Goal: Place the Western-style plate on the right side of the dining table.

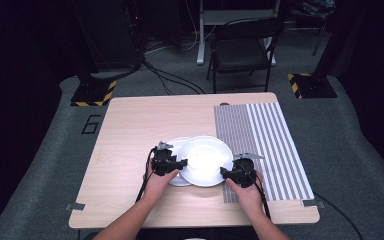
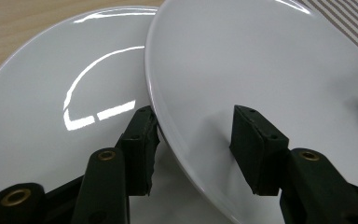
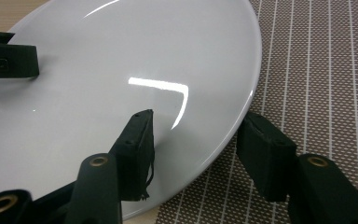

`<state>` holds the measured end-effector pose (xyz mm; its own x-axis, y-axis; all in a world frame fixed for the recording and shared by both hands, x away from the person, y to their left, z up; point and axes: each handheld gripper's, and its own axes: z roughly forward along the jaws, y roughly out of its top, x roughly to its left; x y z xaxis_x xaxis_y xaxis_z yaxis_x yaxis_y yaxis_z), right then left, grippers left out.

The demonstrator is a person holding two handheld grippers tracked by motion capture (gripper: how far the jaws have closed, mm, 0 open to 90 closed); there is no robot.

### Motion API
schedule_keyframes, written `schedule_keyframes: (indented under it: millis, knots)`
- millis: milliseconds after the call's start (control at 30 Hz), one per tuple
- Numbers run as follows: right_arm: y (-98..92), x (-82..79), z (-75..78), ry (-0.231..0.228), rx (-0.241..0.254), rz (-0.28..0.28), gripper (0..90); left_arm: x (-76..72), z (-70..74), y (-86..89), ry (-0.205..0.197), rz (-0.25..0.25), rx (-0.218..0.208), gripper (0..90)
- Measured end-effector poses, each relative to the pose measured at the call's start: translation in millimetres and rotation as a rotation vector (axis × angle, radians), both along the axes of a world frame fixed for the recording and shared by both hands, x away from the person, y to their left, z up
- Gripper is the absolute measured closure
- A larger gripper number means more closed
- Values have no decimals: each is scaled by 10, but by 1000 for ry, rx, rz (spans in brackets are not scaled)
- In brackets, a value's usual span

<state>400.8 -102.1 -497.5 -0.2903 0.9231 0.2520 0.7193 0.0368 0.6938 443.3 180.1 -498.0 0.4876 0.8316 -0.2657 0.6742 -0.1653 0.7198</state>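
Wooden table (image 1: 130,130), striped placemat (image 1: 265,135), black folding chair (image 1: 242,50)

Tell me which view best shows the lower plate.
The left gripper view: the lower plate spreads wide, with the upper plate overlapping its edge. The high view shows just a sliver of it left of the upper plate. The right gripper view shows the upper plate instead.

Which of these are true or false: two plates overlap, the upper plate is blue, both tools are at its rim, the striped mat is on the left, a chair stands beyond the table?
1. Two plates overlap: true; the upper plate lies partly over the lower plate.
2. The upper plate is blue: false, white.
3. Left tool and right tool straddle its rim: true.
4. The striped mat is on the left: false, right.
5. A chair stands beyond the table: true.
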Motion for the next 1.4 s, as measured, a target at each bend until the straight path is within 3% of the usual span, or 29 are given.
schedule_keyframes:
  millis: [900, 1400]
  knots:
    - [10, -7, 127, -36, 30, -13, 480, -8, 132, 33, -18, 12, -23, 512]
    - [1, 2, 175, -32, 55, -8, 480, 3, 209, 50, -27, 12, -27, 512]
